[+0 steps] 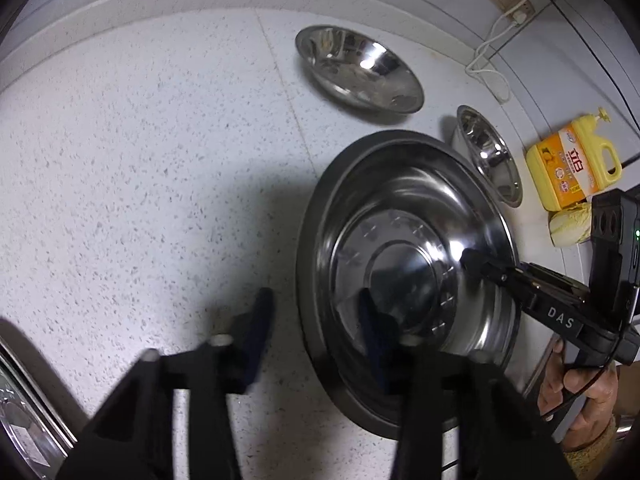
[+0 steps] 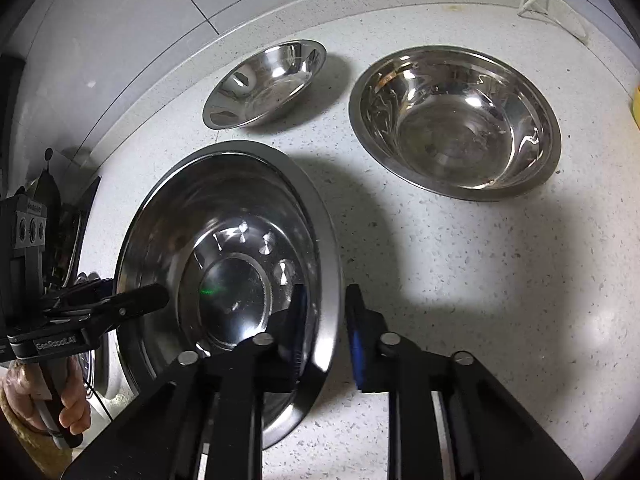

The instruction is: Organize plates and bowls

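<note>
Steel plate (image 2: 224,280) on surface (image 2: 480,280) | rim being straddled by both tongs: right tongs (image 2: 326,320) clamped on near rim | left tongs (image 1: 316,320) opposite, clamping unconfirmed.

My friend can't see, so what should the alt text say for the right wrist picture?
The right hand-held gripper pinches the near rim of a big steel plate on a speckled white counter. The left hand-held gripper reaches over its opposite rim, and a small bowl and a bigger bowl sit behind.
</note>
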